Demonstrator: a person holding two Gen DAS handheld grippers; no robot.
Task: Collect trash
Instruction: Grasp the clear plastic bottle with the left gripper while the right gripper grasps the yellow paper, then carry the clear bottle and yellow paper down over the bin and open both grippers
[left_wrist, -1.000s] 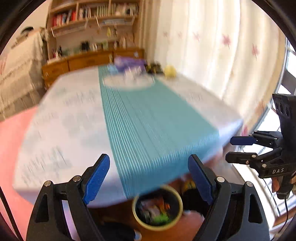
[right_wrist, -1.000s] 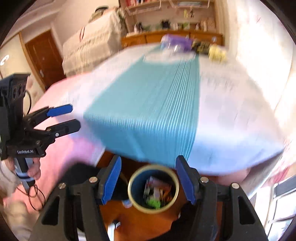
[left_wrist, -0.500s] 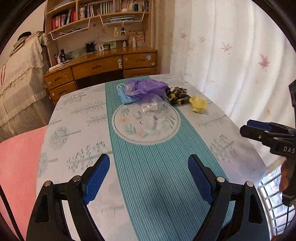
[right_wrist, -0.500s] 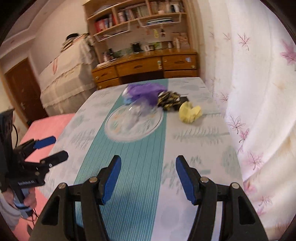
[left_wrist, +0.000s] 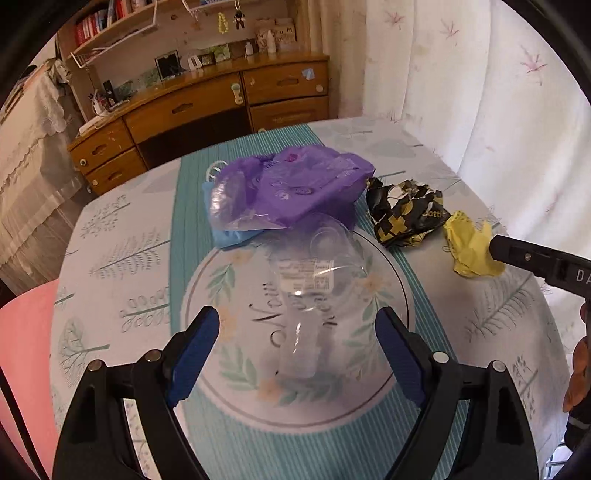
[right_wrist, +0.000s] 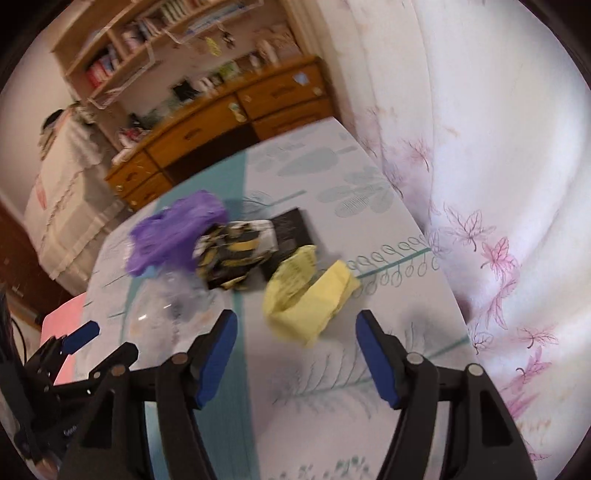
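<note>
A table (left_wrist: 122, 266) under a tree-printed cloth is carrying all the trash at its far end, with a wooden desk (left_wrist: 207, 107) standing beyond it and a curtain (right_wrist: 480, 147) hanging at the right. Lying from left to right are a purple bag (left_wrist: 295, 184) resting on something blue, a crushed clear plastic bottle (left_wrist: 306, 295) stretching toward the near side over the round print, a crumpled black and yellow wrapper (left_wrist: 406, 210), and a wad of yellow paper (right_wrist: 306, 295).

The left gripper (left_wrist: 295, 350) is hovering with its jaws spread wide on either side of the bottle, gripping nothing. The right gripper (right_wrist: 295, 350) is likewise standing wide apart and holding nothing, with the yellow paper lying just ahead of its blue pads (right_wrist: 218, 354).

Both tools seem to be lining up for a pick. For the bottle, closing across the narrow neck end should be working better than squeezing the wide crushed body, which is slick and springy. For the paper, lowering the pads to the cloth before closing should be catching the whole wad without pinching the cloth itself.
</note>
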